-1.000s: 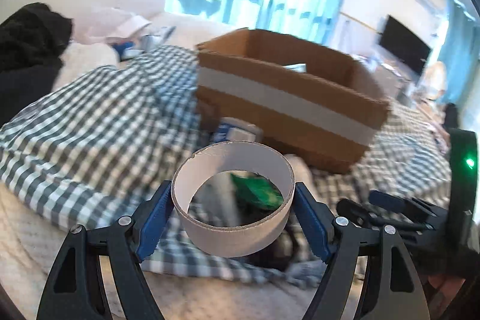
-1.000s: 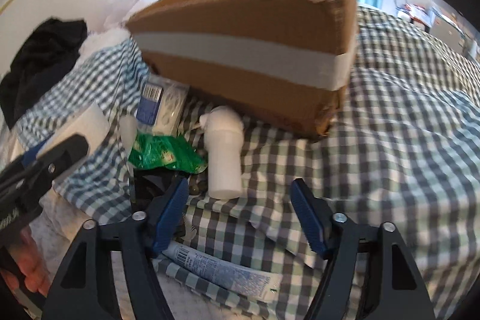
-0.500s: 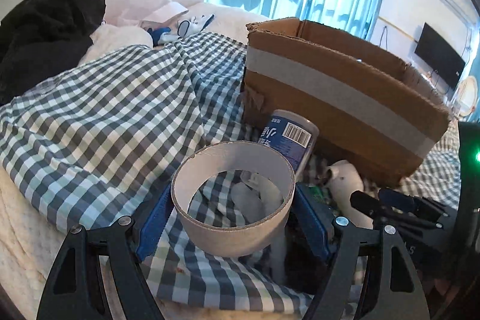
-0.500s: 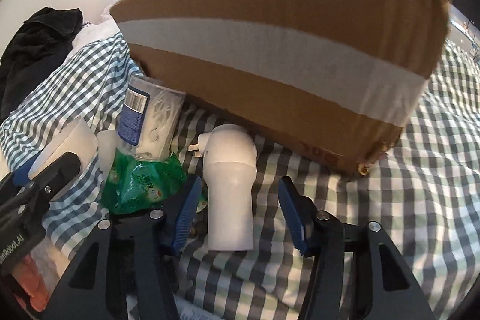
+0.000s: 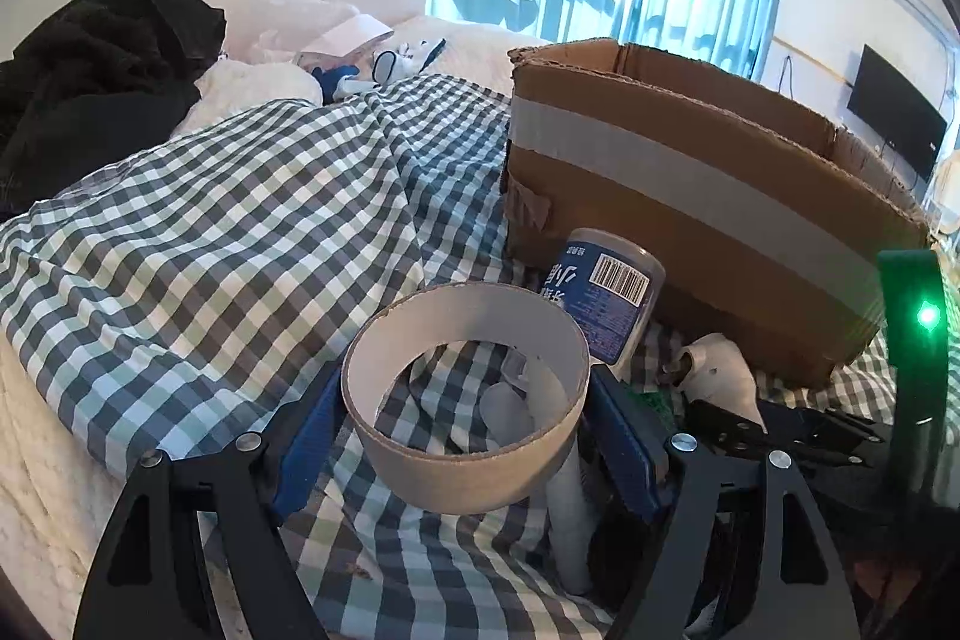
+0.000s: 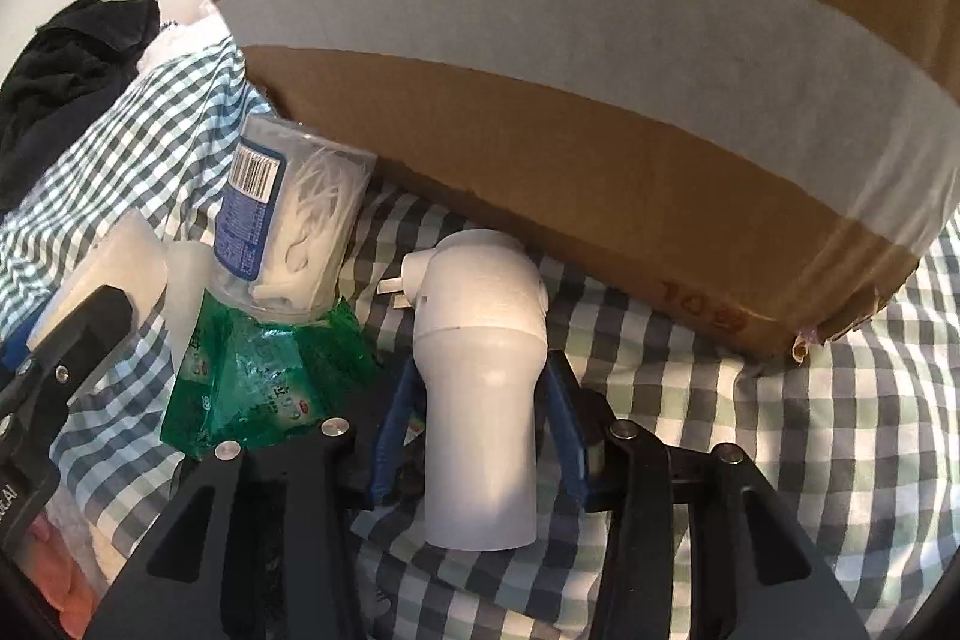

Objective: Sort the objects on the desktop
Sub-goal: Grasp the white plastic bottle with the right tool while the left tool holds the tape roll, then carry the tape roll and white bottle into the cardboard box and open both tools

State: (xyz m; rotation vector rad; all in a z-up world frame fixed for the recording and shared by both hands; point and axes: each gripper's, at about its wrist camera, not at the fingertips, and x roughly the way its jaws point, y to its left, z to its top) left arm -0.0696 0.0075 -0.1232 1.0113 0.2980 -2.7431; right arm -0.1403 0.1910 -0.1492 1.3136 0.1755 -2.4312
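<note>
My left gripper (image 5: 465, 388) is shut on a short cardboard ring (image 5: 468, 478), held just above the checked cloth (image 5: 210, 220). A white plug-in device (image 6: 480, 280) lies on the cloth before the taped cardboard box (image 6: 540, 70). My right gripper (image 6: 480, 370) straddles its neck; the jaws are closing and both blue pads (image 6: 390, 436) touch its sides. To its left, a clear jar of floss picks with a blue label (image 6: 288, 214) rests on a green packet (image 6: 258, 376). The left wrist view shows the jar (image 5: 606, 298), the device (image 5: 720, 370) and the box (image 5: 690, 196).
Black clothing (image 5: 102, 58) is heaped at the far left, with white bedding and small items behind the cloth. A white tube (image 5: 570, 520) lies under the ring. The box wall fills the space just beyond the device. A person's fingers (image 6: 54, 604) show at the lower left.
My right gripper has come forward and down onto the white device, and its jaws have narrowed around it. The left gripper has sunk slightly and turned, still holding the ring.
</note>
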